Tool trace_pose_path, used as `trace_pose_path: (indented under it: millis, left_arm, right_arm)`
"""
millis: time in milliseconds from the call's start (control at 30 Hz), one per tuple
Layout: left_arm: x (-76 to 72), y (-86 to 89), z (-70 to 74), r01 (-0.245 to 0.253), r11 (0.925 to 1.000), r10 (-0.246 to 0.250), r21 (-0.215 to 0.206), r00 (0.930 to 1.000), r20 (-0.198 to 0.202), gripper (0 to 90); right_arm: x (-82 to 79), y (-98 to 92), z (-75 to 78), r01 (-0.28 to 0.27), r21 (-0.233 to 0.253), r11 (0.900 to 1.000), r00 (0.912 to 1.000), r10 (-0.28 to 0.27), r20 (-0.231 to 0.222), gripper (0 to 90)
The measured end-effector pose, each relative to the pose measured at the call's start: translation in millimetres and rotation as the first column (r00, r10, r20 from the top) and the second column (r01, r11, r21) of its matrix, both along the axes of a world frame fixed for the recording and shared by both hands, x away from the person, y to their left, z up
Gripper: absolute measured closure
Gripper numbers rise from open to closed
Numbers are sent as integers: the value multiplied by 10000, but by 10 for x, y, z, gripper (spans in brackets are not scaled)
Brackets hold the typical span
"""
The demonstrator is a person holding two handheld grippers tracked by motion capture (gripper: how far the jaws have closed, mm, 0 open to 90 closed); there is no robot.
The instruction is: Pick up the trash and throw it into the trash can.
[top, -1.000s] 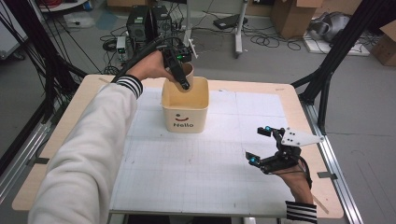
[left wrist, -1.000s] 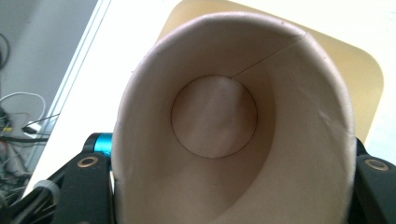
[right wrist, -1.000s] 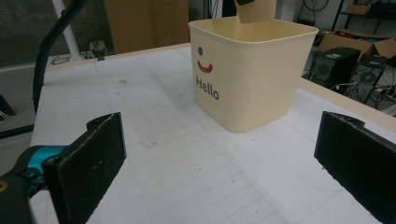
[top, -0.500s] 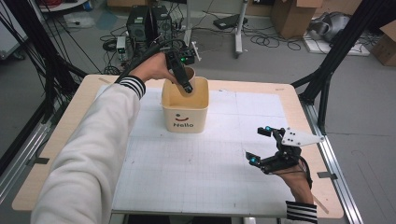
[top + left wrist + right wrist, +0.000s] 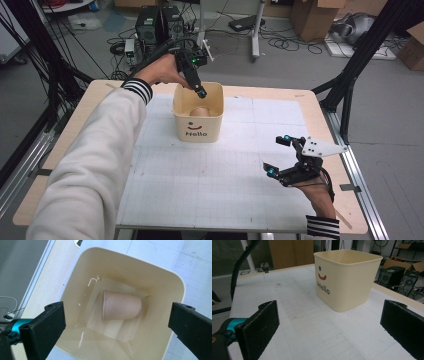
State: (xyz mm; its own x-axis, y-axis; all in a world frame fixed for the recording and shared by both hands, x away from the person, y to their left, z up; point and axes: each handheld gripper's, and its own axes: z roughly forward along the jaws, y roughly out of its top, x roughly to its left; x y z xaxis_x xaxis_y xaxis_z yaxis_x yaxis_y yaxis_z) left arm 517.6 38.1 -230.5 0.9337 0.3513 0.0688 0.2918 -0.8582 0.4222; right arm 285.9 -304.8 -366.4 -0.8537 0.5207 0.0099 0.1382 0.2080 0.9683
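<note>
Bin: my cream square bin (image 5: 198, 120) with the "Hello" face stands on the gridded mat of the desk (image 5: 310, 107), toward the desk's far edge.
Cup: a pinkish paper cup (image 5: 121, 308) lies on its side on the bin's floor, apart from the walls.
Left tool: my left tool (image 5: 196, 80) hangs over the bin's far rim, pointing down into it. Jaws spread wide, released, holding nothing; in the left gripper view the cup lies between them, well below.
Right tool: my right tool (image 5: 280, 157) sits low over the mat, well to the near right of the bin, facing it. Jaws wide apart, released, nothing held.
</note>
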Motion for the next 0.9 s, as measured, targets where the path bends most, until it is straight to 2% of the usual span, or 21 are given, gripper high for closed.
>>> trace_pose_path:
  millis: [133,167,367,767,900]
  left_arm:
    - [-40,81,146,-189,9992,196,-363,9997,176,17]
    - [-40,81,146,-189,9992,196,-363,9997,176,17]
    - [-109,189,349,-364,9969,386,-697,9988,302,17]
    - [-205,333,475,-541,9962,565,-688,9978,335,17]
    - [-247,366,533,-569,9941,602,-919,9976,334,17]
  right_arm:
    - [2,-3,3,3,23,10000,10000,-3,54,9]
    - [0,-3,3,-6,31,10000,10000,6,33,9]
    - [1,6,2,-23,-30,10000,10000,23,31,9]
    - [0,-7,8,12,40,10000,10000,-12,29,9]
    - [-3,-18,8,27,57,10000,10000,-27,19,9]
